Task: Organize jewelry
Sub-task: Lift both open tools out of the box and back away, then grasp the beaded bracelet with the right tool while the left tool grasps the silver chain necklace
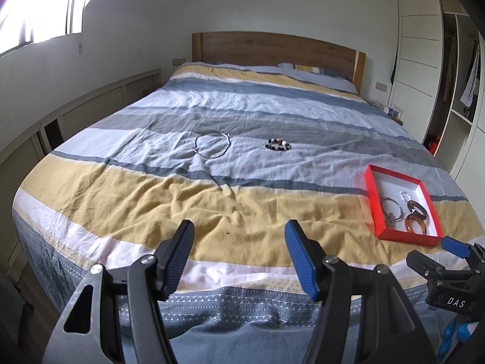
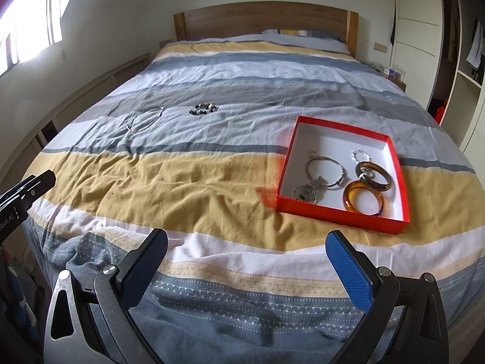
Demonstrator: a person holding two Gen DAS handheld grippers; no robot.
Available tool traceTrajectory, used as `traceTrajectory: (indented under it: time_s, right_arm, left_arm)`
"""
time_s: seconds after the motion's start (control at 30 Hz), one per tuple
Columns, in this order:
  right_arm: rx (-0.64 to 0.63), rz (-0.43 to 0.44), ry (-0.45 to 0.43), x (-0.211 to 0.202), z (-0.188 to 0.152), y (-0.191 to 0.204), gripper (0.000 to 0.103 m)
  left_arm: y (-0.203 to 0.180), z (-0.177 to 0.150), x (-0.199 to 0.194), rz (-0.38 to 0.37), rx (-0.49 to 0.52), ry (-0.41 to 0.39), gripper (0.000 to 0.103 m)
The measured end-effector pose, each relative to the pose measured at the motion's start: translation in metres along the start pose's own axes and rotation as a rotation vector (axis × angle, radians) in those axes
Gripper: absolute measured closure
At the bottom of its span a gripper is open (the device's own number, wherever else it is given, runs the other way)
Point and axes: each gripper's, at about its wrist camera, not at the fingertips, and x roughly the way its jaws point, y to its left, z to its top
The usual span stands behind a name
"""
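A red box point(image 2: 339, 210) with a white inside lies on the bed at the right; it also shows in the left wrist view point(image 1: 370, 200). In it lie two amber bangles point(image 2: 363, 201), a silver bangle point(image 2: 326, 168) and small silver pieces. A thin silver chain point(image 1: 212, 145) and a dark beaded bracelet point(image 1: 278, 145) lie on the grey stripe farther up the bed; the right wrist view shows the chain point(image 2: 145, 123) and the bracelet point(image 2: 203, 109) too. My left gripper point(image 1: 239, 242) and my right gripper point(image 2: 247, 253) are open and empty over the bed's foot edge.
The bed point(image 1: 182, 200) has a striped yellow, grey and white cover and a wooden headboard point(image 1: 272, 48). A wardrobe point(image 1: 424, 60) stands at the right, a low wall ledge point(image 1: 75, 106) at the left. A tiny speck point(image 1: 227, 233) lies on the yellow stripe.
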Motion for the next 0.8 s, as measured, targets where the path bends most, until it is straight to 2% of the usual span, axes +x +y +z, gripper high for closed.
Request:
traceTrajectory:
  time_s: [0.37, 0.5, 0.63, 0.8]
  right_arm:
    - [-0.051, 0.03, 0.013, 0.031, 0.013, 0.012, 0.001]
    - [-0.067, 0.054, 0.034, 0.05, 0.021, 0.018, 0.006]
    - [-0.078, 0.088, 0.05, 0.072, 0.036, 0.026, 0.011]
    - [-0.093, 0.137, 0.052, 0.11, 0.073, 0.039, 0.015]
  left_arm:
    - [0.007, -0.004, 0.048, 0.011, -0.002, 0.088, 0.043]
    - [0.013, -0.001, 0.071, 0.009, -0.006, 0.124, 0.043]
    - [0.032, 0.011, 0.103, -0.003, -0.045, 0.161, 0.043]
    - [0.049, 0.038, 0.146, -0.021, -0.06, 0.168, 0.043]
